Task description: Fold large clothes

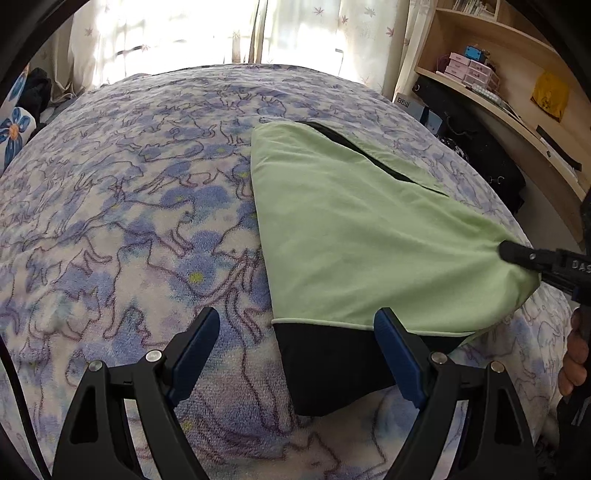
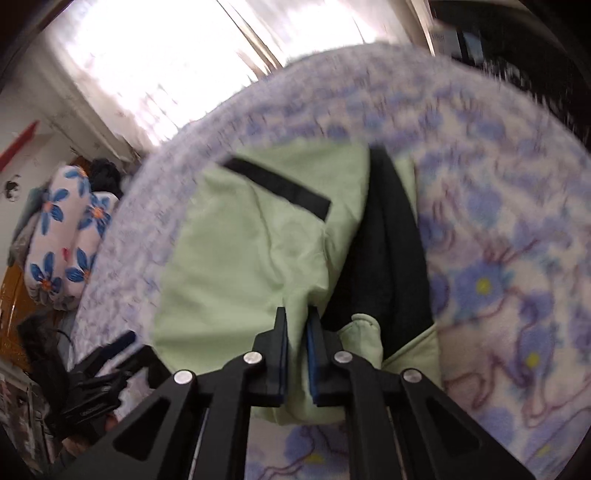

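We had the green garment (image 1: 354,236) spread on the bed (image 1: 129,206), so its edges could be lifted. Our right gripper (image 2: 296,325) angled downward, jaws pinched tight on a green fold. Our left gripper (image 1: 297,325) tilted down over the dark hem, jaws wide, holding nothing.

One light-green fabric garment with black trim (image 1: 362,236) is counted on one fleece blanket printed with blue flowers and purple outlines (image 1: 129,206). Two black two-finger grippers with blue pads are seen: the left gripper (image 1: 297,332) and the right gripper (image 2: 297,332). One white pillow with blue flowers (image 2: 62,236) is seen. One wooden shelf unit (image 1: 517,59) is counted, and two pale patterned curtains (image 1: 155,33) are seen.
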A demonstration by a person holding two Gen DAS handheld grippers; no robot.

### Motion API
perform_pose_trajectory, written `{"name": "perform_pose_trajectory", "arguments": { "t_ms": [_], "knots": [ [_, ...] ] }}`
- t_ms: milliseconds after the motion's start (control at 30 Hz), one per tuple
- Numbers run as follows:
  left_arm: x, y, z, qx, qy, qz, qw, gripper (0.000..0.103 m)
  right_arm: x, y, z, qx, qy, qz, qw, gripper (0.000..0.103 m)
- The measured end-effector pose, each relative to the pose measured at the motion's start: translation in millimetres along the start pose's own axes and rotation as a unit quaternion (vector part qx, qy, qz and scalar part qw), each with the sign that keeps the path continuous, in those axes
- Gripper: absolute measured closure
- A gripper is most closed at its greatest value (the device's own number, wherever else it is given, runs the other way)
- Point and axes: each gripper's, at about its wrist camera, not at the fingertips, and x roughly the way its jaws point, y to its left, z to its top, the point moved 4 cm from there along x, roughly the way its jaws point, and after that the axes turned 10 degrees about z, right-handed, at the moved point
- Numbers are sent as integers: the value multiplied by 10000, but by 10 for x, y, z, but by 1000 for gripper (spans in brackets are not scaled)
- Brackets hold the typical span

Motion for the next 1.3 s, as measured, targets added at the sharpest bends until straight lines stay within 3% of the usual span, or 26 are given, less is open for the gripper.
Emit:
{"name": "perform_pose_trajectory", "arguments": {
  "t_ms": [100, 267, 367, 567, 700, 933, 1200, 1267, 1300],
  "knots": [
    [-19, -56, 5, 66, -33, -71, 9999, 19, -219, -74, 22, 5, -329, -251, 9991, 99],
    [136, -203, -91, 268, 196, -126, 9994, 19, -10, -526, -270, 496, 23, -686, 9964, 101],
    [193, -253, -153, 345, 299, -170, 9988, 19, 101, -592, -416, 815, 123, -378, 9959, 101],
    [155, -292, -161, 395, 272, -230, 9986, 19, 71, -556, -189, 1063, 95, 97, 9942, 95],
    [146, -292, -148, 404, 244, -239, 9986, 19, 236, -641, -11, 1231, 148, 170, 9921, 85],
    [162, -272, -128, 361, 273, -245, 9987, 19, 709, -740, 134, 1320, 580, 150, 9894, 81],
    [181, -210, -57, 282, 228, -237, 9991, 19, 968, -708, 273, 1440, 620, 429, 9867, 72],
    [185, -200, -35, 282, 216, -213, 9991, 19, 939, -641, 308, 1040, 491, 129, 9933, 94],
    [182, -198, -24, 290, 203, -203, 9992, 19, 899, -588, 316, 788, 425, -69, 9960, 97]
  ]
}}
